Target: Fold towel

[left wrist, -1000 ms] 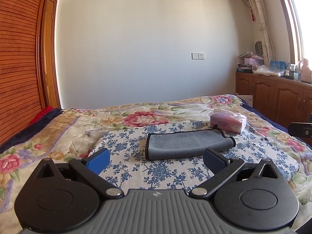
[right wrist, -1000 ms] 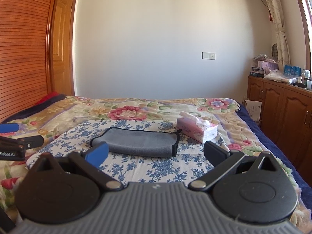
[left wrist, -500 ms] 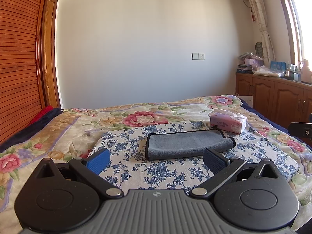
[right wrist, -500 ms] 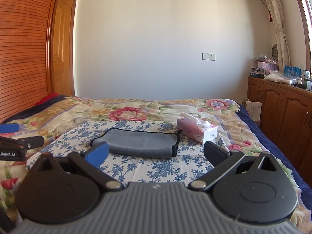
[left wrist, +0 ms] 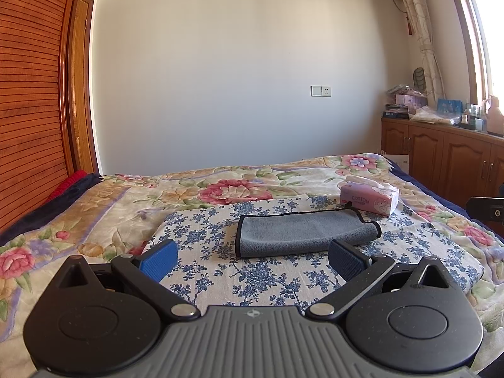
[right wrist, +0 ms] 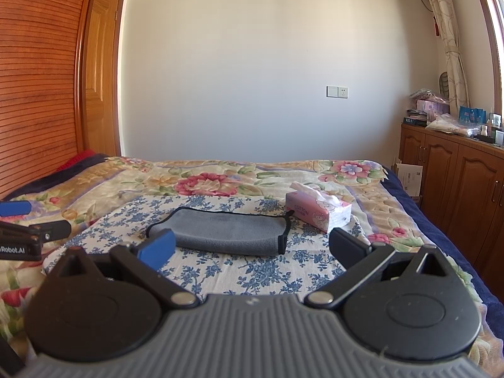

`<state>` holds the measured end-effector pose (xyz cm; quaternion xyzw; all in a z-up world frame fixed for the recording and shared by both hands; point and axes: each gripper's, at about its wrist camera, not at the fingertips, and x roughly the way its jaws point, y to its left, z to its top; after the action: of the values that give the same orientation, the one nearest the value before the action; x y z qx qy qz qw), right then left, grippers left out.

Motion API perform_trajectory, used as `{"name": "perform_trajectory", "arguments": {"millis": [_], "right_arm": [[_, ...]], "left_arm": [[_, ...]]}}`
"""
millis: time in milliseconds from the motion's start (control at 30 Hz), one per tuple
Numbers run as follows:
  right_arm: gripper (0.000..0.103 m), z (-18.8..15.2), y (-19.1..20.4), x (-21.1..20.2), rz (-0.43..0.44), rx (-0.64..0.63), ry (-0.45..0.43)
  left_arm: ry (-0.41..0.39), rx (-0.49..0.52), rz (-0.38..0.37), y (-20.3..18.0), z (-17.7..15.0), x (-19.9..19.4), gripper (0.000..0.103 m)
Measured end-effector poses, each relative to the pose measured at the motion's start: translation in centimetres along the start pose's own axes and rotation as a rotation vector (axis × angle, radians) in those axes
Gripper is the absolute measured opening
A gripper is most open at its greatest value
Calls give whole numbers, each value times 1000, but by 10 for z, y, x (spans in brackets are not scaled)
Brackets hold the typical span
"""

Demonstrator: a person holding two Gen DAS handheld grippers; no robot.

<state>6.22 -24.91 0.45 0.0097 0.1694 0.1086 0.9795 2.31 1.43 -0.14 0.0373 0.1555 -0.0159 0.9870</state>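
Towel (left wrist: 302, 234) is lying folded on the cloth (left wrist: 201, 230), which is lying spread on the bed (left wrist: 94, 208). Tissue box (left wrist: 368, 198) is sitting just behind the towel's right end. Both claws are hovering before the towel, apart from it.

We read "COTTON" on the pink tissue box (left wrist: 369, 201) and, at the left edge of the right wrist view, "Robot.AI" on the left gripper (right wrist: 19, 247).
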Motion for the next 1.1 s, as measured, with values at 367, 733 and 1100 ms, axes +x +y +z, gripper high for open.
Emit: {"name": "perform_trajectory", "arguments": {"millis": [367,733,1100], "right_arm": [[103,0,0,0,0,0,0],[103,1,0,-1,-2,1,-4],[103,1,0,-1,-2,1,-4]], "left_arm": [[0,-1,0,0,0,0,103],[0,-1,-1,1,-1,0,103],[-1,-1,-1,1,-1,0,103]]}}
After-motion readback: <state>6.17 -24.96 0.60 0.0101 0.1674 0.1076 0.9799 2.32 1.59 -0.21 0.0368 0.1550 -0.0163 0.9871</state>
